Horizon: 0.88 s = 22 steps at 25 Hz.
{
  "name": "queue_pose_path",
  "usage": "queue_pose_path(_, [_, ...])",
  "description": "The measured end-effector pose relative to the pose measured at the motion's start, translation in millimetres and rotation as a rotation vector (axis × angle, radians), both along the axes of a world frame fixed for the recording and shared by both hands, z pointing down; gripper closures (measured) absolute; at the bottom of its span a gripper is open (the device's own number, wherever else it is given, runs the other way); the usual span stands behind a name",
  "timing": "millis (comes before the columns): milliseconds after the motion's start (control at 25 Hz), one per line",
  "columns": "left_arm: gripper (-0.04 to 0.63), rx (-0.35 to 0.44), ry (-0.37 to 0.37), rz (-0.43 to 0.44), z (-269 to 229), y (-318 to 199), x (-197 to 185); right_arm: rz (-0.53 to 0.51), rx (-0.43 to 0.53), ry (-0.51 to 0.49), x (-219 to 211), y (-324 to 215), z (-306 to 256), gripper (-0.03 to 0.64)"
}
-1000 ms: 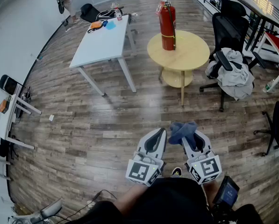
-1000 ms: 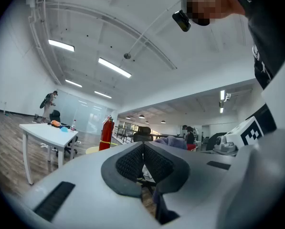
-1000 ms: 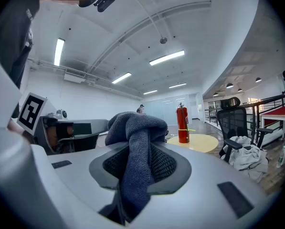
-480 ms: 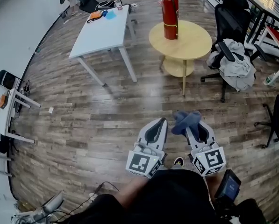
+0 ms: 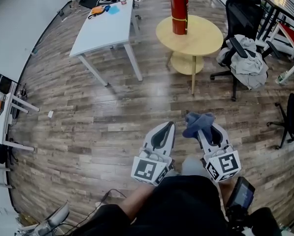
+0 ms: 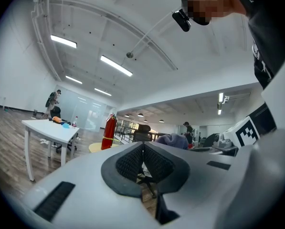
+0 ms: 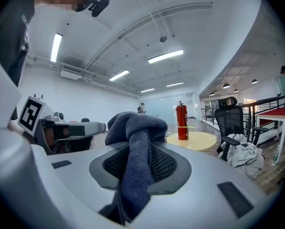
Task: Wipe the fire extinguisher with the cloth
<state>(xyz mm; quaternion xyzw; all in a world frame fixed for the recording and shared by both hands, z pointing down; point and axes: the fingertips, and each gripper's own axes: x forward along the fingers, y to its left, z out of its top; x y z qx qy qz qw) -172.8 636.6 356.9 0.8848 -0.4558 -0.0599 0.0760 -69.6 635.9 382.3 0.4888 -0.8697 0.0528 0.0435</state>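
Wood floor [image 5: 112, 117] spans the head view. A white worktop [image 5: 102, 28] stands at upper left. Right of it is a round worktop [image 5: 198, 41], with an office chair [image 5: 240, 18] just beyond on the right. The red extinguisher [image 5: 179, 9] stands upright on the round worktop near its far edge, well apart from both claws. Left claw [image 5: 167, 127] is low in the view, jaws closed together with nothing between them. Right claw [image 5: 202, 127], just beside it, is clamped on the blue cloth [image 5: 198, 122], which bunches above the jaws.
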Motion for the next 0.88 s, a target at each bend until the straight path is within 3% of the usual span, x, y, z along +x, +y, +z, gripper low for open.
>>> queue_pose_path(400, [0.572,0.010,-0.004,0.005,1,-20,2,0.003,-0.009,-0.005,1,-24,4,0.511])
queue_pose_path(880, [0.572,-0.003,-0.038,-0.027,10,-143,39,-0.050,-0.024,0.001,31,-152,25,0.511])
